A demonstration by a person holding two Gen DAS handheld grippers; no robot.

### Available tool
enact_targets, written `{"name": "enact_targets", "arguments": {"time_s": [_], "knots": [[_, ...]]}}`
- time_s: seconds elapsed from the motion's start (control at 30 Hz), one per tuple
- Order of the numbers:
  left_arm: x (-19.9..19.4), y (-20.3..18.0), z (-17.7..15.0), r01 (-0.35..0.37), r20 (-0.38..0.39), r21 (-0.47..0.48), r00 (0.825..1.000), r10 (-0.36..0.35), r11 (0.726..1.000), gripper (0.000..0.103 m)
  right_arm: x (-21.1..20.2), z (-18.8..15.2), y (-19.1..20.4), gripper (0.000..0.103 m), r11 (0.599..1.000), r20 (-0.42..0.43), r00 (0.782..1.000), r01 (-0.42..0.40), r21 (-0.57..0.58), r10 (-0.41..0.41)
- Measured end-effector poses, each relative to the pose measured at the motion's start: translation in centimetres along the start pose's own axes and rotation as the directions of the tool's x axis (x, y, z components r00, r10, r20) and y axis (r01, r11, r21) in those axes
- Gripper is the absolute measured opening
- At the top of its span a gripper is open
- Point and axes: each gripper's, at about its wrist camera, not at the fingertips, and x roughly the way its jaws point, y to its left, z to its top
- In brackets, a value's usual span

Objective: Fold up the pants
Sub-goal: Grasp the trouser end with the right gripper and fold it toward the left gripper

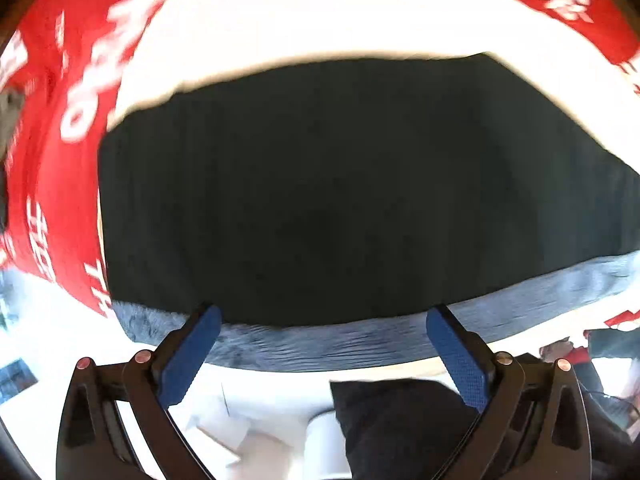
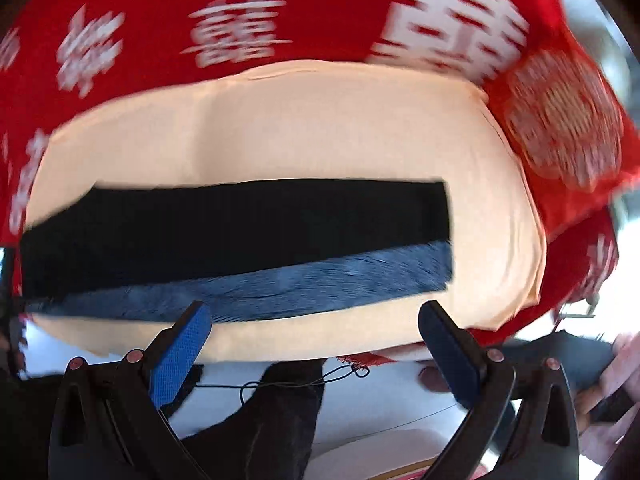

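Note:
The pants (image 1: 340, 200) lie flat as a dark, nearly black rectangle with a blue fleecy strip (image 1: 360, 340) along the near edge, on a cream cloth. In the right wrist view the pants (image 2: 240, 228) show as a long dark band with the blue strip (image 2: 300, 284) below it. My left gripper (image 1: 324, 336) is open and empty, its blue pads (image 1: 192, 356) just over the near blue edge. My right gripper (image 2: 316, 328) is open and empty, a little short of the blue strip.
The cream cloth (image 2: 320, 128) lies on a red cover with white characters (image 2: 240, 36). Beyond the near edge are a white floor, a dark garment (image 2: 280, 420), a thin black cord (image 2: 280, 384) and white papers (image 1: 224, 432).

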Motion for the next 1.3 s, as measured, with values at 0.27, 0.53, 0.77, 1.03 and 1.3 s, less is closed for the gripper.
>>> {"name": "enact_targets", "arguments": {"time_s": [0.27, 0.53, 0.77, 1.03, 1.3], "knots": [[-6.1, -16.4, 2.2, 0.095, 0.035, 0.113, 0.994, -0.100, 0.989, 0.103, 6.0, 0.0, -16.1, 0.103, 0.985, 0.012, 0.998, -0.062, 0.162, 0.061], [-5.6, -31.2, 1.3, 0.022, -0.027, 0.429, 1.000, -0.012, 0.903, 0.103, 13.7, -1.3, -21.3, 0.103, 0.919, -0.025, 0.928, -0.364, 0.151, 0.372], [-1.7, -40.3, 3.2, 0.046, -0.090, 0.468, 0.996, -0.004, 0.882, 0.103, 18.8, -1.6, -22.4, 0.100, 0.824, -0.008, 0.847, -0.514, 0.239, 0.531], [-0.8, -45.7, 4.1, 0.055, -0.100, 0.487, 0.995, -0.007, 0.872, 0.103, 21.2, -0.8, -22.4, 0.098, 0.708, 0.014, 0.727, -0.672, 0.214, 0.686], [0.0, -45.9, 3.3, 0.027, -0.108, 0.514, 0.994, 0.034, 0.858, 0.103, 22.4, 1.6, -21.5, 0.098, 0.612, 0.031, 0.627, -0.769, 0.186, 0.778]]}}
